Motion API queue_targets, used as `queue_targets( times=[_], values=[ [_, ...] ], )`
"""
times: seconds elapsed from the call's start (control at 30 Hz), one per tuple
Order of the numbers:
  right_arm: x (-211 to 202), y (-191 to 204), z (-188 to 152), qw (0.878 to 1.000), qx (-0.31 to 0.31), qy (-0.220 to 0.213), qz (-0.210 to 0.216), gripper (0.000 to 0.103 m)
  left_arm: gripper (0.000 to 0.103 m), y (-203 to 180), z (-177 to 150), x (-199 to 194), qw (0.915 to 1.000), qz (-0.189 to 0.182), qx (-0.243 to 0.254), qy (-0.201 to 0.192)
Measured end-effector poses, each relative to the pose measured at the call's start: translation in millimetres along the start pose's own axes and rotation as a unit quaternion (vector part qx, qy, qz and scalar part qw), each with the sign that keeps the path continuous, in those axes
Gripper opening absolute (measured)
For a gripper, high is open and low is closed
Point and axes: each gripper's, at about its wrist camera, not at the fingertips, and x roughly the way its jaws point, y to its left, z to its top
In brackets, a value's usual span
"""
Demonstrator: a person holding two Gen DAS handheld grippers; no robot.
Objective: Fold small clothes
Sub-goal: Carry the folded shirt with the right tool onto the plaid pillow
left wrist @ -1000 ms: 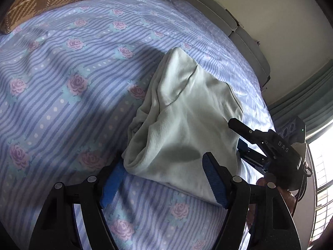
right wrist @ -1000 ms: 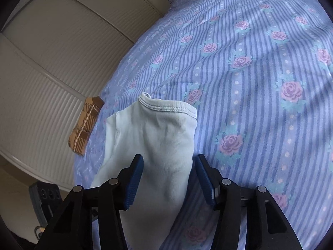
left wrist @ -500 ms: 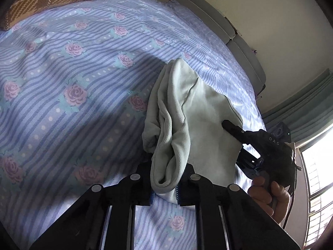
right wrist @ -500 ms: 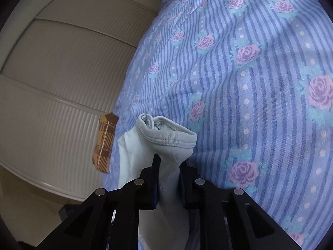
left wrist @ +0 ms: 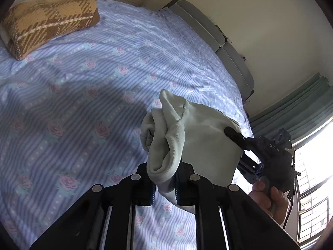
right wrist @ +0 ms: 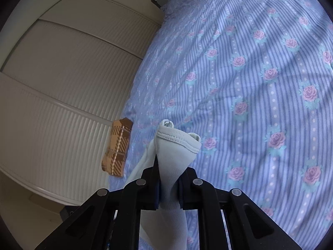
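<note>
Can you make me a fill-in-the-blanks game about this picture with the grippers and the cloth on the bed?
1. Both the left gripper and the right gripper are shut on the pale ____ ribbed garment.
2. The blue striped bedsheet is printed with pink ____.
3. The folded knit cloth lying at the far edge of the bed has a brown ____ pattern.

Missing words: green; roses; plaid
</note>
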Motion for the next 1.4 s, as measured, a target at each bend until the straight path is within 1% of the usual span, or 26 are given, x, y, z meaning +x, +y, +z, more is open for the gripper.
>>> queue_targets(
  times=[0.17,0.23,0.33,0.43,0.53,0.63,0.7,0.73,0.77,0.83,0.9,0.97,1.03,1.13,1.2,1.3,1.4],
  values=[
    [17.6,56.3,0.3,1.0,-0.013,0.001,0.008,0.013,0.015,17.7,38.5,-45.0,0.9997,-0.005,-0.009,-0.021],
    [31.8,82.1,4.0,1.0,-0.02,0.004,0.011,0.013,0.015,29.0,57.3,-64.9,0.9995,-0.005,-0.012,-0.03],
    [62.9,125.5,12.4,0.999,-0.031,0.013,0.023,0.013,0.015,49.6,94.2,-93.0,0.9987,0.001,-0.014,-0.049],
    [104.5,177.3,25.5,0.997,-0.057,0.025,0.036,0.013,0.015,72.7,141.6,-120.8,0.9975,0.015,-0.009,-0.068],
    [154.3,232.8,42.0,0.994,-0.084,0.037,0.05,0.013,0.015,96.5,198.4,-148.1,0.9958,0.029,-0.006,-0.087],
    [203.5,287.0,56.8,0.991,-0.114,0.035,0.068,0.013,0.015,117.0,250.8,-171.2,0.9929,0.045,0.004,-0.11],
    [231.8,313.3,63.5,0.988,-0.127,0.03,0.081,0.013,0.016,128.2,282.2,-178.5,0.9908,0.066,0.028,-0.115],
    [249.9,323.7,68.0,0.987,-0.132,0.028,0.082,0.013,0.016,135.6,294.4,-177.2,0.9902,0.075,0.038,-0.111],
    [267.8,330.5,70.9,0.988,-0.132,0.029,0.079,0.013,0.016,146.3,303.9,-175.2,0.9901,0.081,0.037,-0.108],
    [303.2,327.6,73.4,0.99,-0.115,0.045,0.069,0.013,0.016,171.3,316.5,-164.2,0.9904,0.095,0.025,-0.097],
    [340.7,313.9,68.6,0.992,-0.096,0.069,0.043,0.013,0.016,197.7,319.6,-146.9,0.991,0.107,0.007,-0.08],
    [371.3,296.9,58.6,0.992,-0.085,0.094,0.011,0.013,0.016,226.4,314.4,-126.2,0.9914,0.117,-0.016,-0.057],
    [385.9,275.8,46.2,0.991,-0.077,0.112,-0.009,0.013,0.016,249.4,302.8,-109.6,0.991,0.122,-0.038,-0.041],
    [391.7,251.8,37.1,0.99,-0.069,0.119,-0.021,0.013,0.016,267.0,285.2,-93.8,0.9919,0.111,-0.052,-0.032],
    [390.9,240.9,35.9,0.991,-0.059,0.12,-0.015,0.013,0.016,268.1,277.8,-89.8,0.9925,0.107,-0.048,-0.035],
    [385.9,233.7,31.5,0.991,-0.062,0.12,-0.018,0.013,0.016,265.5,272.1,-88.8,0.9931,0.103,-0.046,-0.034],
    [374.1,235.5,24.4,0.991,-0.067,0.116,-0.009,0.014,0.016,258.5,272.6,-90.6,0.9923,0.116,-0.029,-0.032]
  ],
)
